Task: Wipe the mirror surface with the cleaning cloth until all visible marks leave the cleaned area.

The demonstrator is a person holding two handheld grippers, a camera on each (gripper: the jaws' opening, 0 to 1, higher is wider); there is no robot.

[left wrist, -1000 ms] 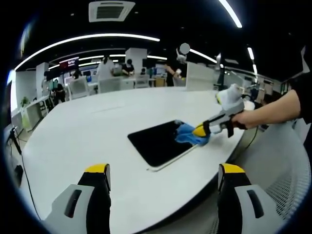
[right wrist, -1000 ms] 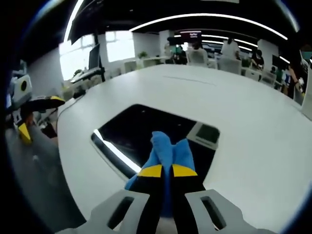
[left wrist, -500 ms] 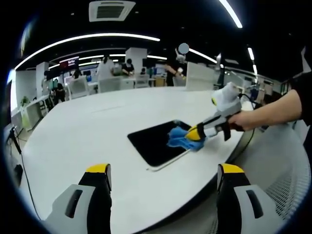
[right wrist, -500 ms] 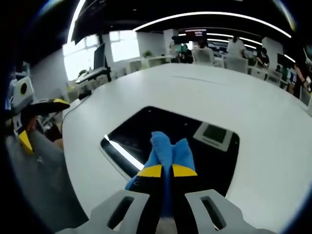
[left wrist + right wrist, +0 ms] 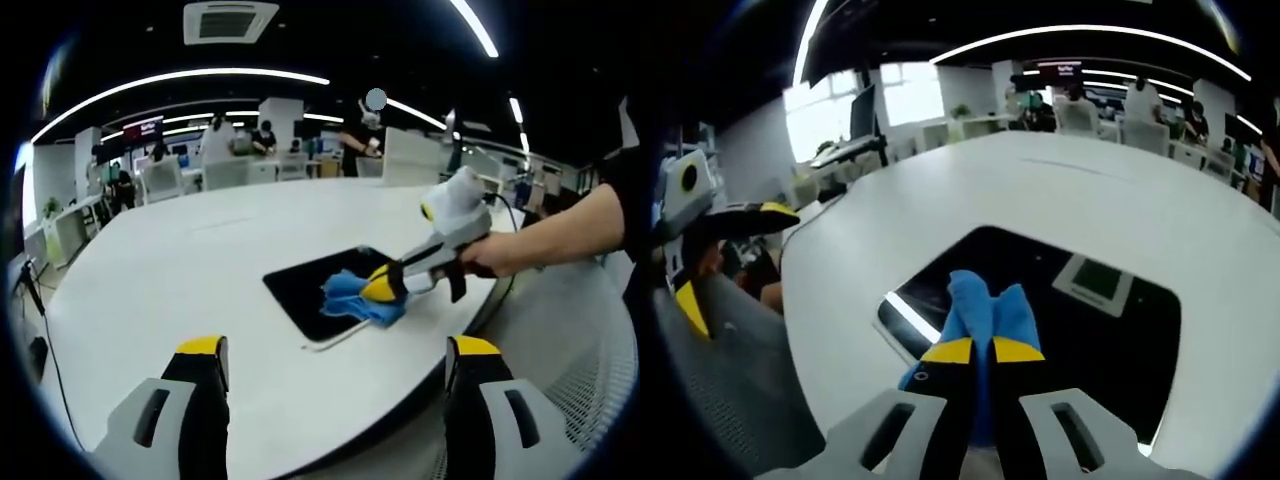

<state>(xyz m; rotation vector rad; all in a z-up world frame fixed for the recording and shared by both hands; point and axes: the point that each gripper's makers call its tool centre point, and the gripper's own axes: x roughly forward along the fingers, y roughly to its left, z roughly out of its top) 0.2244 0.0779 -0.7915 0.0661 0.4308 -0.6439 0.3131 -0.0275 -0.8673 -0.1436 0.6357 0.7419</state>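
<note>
— While I look along the right gripper [image 5: 971,350], what do you make of its jaws?

— I see them pressed together on the blue cleaning cloth [image 5: 980,305], which bunches up past the yellow tips and lies on the mirror [image 5: 1090,330].

— And where is the mirror?

— It lies flat on the white bench [image 5: 1040,190], a dark pane with a pale edge (it reflects a strip light and a ceiling vent). From the left gripper view I see the mirror [image 5: 315,285] near the bench [image 5: 180,270] edge on the person's side, with the cloth [image 5: 350,297] at its near corner.

— Is the right gripper there too?

— Yes, the right gripper [image 5: 385,287] comes in from the right, held by a hand [image 5: 480,262], its yellow tip down on the cloth.

— The left gripper [image 5: 335,350]?

— I see its jaws spread wide, pinching nothing, off the bench edge and well apart from the mirror. People sit at desks far behind.
</note>
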